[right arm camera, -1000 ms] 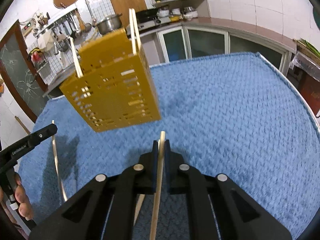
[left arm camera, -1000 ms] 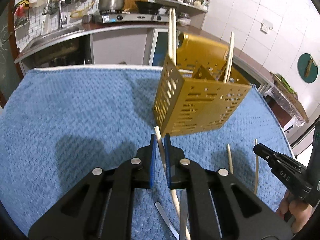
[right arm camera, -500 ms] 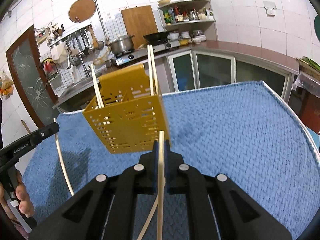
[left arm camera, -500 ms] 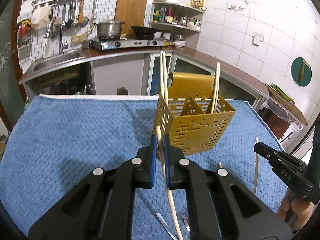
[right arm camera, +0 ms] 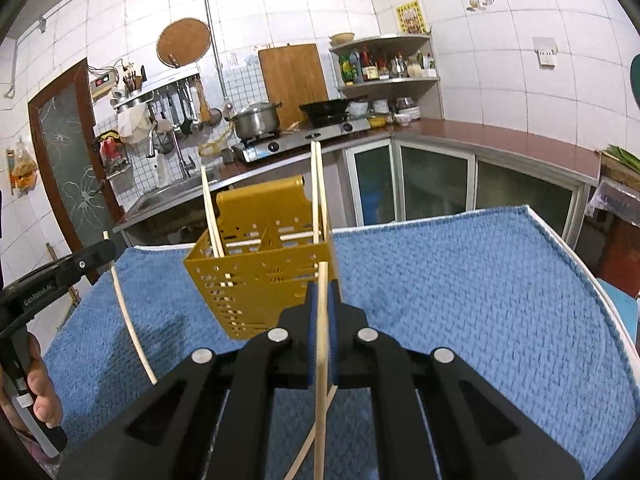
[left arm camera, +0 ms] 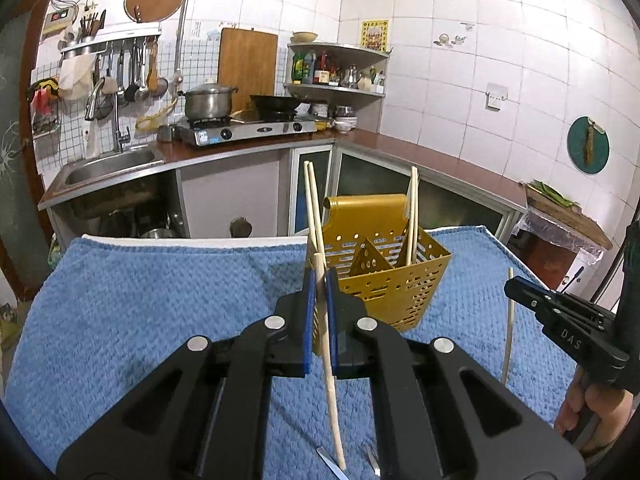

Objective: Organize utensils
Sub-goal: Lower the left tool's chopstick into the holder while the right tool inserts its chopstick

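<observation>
A gold perforated utensil holder stands on the blue towel with three chopsticks upright in it: two together and one apart. My left gripper is shut on a pale chopstick, held just before the holder's near left corner. My right gripper is shut on a wooden chopstick, held upright before the holder. Each gripper shows in the other view, the right gripper at the right and the left gripper at the left.
Metal utensil tips lie on the towel under my left gripper. Another chopstick lies slanted under my right gripper. Behind the table are a sink, a stove with a pot and a counter.
Both grippers have risen with their chopsticks and tilted up, so the holder now sits lower and smaller in both views. Both stay shut.
</observation>
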A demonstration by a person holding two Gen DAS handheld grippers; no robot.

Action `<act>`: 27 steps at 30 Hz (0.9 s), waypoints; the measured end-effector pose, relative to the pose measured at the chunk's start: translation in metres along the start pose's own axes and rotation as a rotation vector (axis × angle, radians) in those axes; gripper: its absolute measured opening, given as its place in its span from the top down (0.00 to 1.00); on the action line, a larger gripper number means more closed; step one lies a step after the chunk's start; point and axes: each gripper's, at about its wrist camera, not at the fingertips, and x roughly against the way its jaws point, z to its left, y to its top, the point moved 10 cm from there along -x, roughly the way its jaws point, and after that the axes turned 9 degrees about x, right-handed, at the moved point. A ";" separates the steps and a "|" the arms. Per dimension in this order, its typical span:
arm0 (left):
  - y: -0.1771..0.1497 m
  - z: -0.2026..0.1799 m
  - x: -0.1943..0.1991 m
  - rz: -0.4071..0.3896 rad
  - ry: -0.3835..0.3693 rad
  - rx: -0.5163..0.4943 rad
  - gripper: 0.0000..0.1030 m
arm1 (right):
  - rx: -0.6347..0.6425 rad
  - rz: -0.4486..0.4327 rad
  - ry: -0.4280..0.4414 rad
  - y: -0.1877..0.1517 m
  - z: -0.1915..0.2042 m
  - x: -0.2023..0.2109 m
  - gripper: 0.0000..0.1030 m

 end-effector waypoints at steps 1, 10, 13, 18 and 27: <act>0.001 -0.001 0.001 -0.003 -0.001 -0.006 0.96 | 0.004 -0.005 -0.001 0.002 0.000 0.001 0.95; 0.020 -0.006 0.014 -0.048 -0.014 -0.017 0.96 | 0.020 -0.065 -0.006 0.026 -0.003 0.012 0.95; 0.029 -0.009 0.018 -0.058 -0.029 -0.010 0.96 | 0.018 -0.092 -0.004 0.039 -0.004 0.018 0.95; 0.045 -0.019 0.024 -0.060 -0.056 -0.012 0.96 | 0.030 -0.131 -0.007 0.063 -0.004 0.025 0.95; 0.096 -0.030 0.038 -0.096 -0.065 -0.002 0.96 | 0.082 -0.215 -0.006 0.134 0.006 0.049 0.95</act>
